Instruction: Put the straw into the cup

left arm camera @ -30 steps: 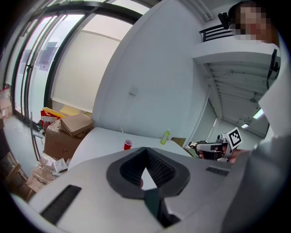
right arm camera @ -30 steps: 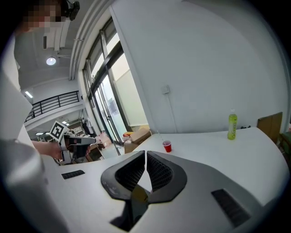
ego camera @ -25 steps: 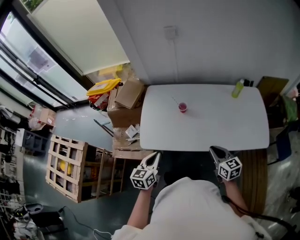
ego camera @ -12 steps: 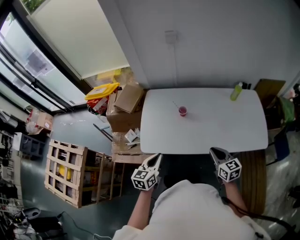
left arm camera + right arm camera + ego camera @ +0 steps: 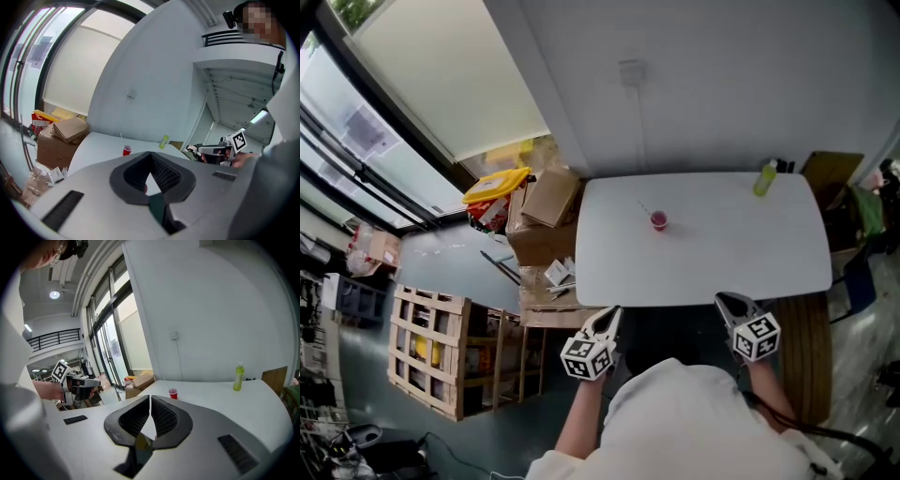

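Observation:
A small red cup stands on the white table, left of its middle toward the far side. A thin straw sticks out of it, leaning to the far left. The left gripper view shows the cup and straw far ahead, as does the right gripper view, cup and straw. My left gripper and right gripper hover at the table's near edge, well short of the cup. Both are shut with nothing between the jaws.
A yellow-green bottle stands at the table's far right corner. Cardboard boxes and a wooden crate crowd the floor left of the table. A wall runs behind it.
The head view has drifted a little, so the table and cup sit slightly further left. Both grippers stay shut at the near edge.

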The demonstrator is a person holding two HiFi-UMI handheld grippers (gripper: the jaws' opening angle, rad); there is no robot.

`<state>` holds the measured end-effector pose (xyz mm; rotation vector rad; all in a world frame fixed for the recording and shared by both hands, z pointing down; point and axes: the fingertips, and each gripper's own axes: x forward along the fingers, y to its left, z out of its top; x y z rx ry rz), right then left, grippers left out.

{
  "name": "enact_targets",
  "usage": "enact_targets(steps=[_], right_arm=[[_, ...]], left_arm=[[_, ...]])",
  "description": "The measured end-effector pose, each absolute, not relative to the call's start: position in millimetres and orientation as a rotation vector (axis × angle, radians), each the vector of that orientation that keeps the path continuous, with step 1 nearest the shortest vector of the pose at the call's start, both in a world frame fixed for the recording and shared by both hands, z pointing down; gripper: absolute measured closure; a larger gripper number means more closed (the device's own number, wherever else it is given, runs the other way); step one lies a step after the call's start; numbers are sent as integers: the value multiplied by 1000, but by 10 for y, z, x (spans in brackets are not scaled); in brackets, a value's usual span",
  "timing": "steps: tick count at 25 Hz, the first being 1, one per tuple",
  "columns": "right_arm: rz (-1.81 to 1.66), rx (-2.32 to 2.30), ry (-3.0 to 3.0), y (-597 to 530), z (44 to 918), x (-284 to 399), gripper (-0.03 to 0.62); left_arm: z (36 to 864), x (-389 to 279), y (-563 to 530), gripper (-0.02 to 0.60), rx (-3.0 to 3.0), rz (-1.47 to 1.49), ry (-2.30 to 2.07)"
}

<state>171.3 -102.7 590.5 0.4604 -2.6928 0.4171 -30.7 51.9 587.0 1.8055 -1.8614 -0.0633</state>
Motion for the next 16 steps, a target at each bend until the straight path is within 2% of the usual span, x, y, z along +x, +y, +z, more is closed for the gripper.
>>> enact_targets(steps=[16], right_arm=[[424, 449, -2692, -1049, 5924, 1711, 557]], left_arm=[[5906, -309, 500, 580, 1786, -68, -1859]])
